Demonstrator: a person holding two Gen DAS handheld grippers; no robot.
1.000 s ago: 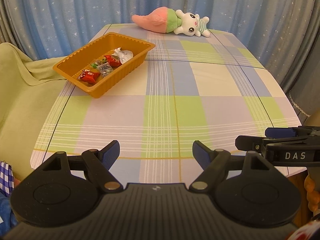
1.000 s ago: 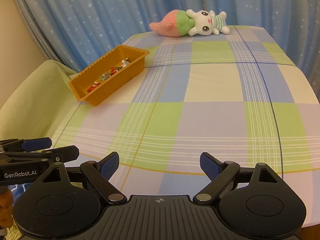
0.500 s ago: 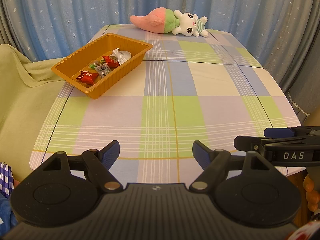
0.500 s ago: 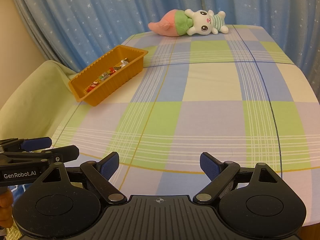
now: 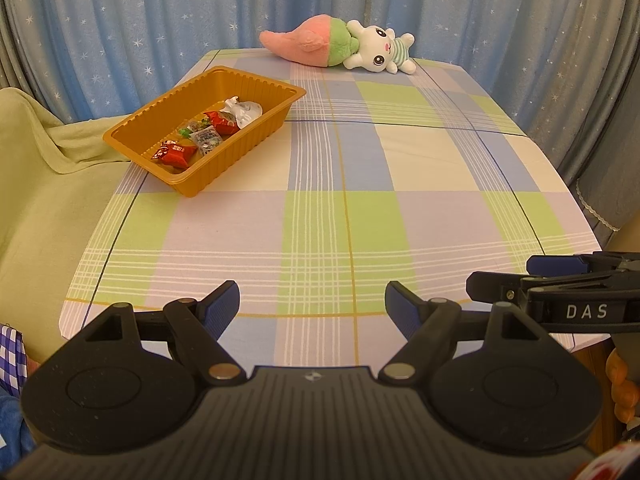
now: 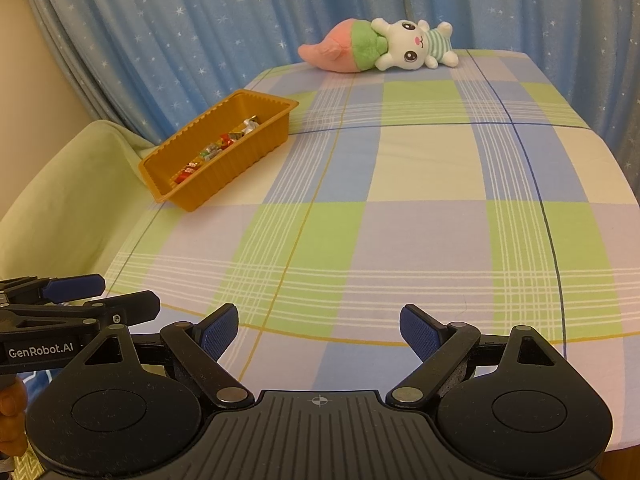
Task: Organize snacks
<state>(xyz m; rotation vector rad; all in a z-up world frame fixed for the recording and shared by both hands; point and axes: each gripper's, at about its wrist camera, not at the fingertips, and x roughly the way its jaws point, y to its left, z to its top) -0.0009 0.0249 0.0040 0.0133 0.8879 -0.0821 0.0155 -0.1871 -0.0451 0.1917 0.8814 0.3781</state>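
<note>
The snacks (image 5: 200,136) lie in the orange tray (image 5: 256,136) at the table's far left. Both the left gripper (image 5: 312,304) and right gripper (image 6: 319,328) hover released and empty, well short of it. The wrappers look light, crinkly and slippery, best pinched across the middle.

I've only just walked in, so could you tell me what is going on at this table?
A person holds a two-finger gripper in each hand over the near edge of a checked tablecloth. The left gripper and the right gripper are both open and hold nothing. All the wrapped snacks in view lie in the orange tray at the left side of the table, well away from both grippers. A plush bunny lies at the far edge.
</note>
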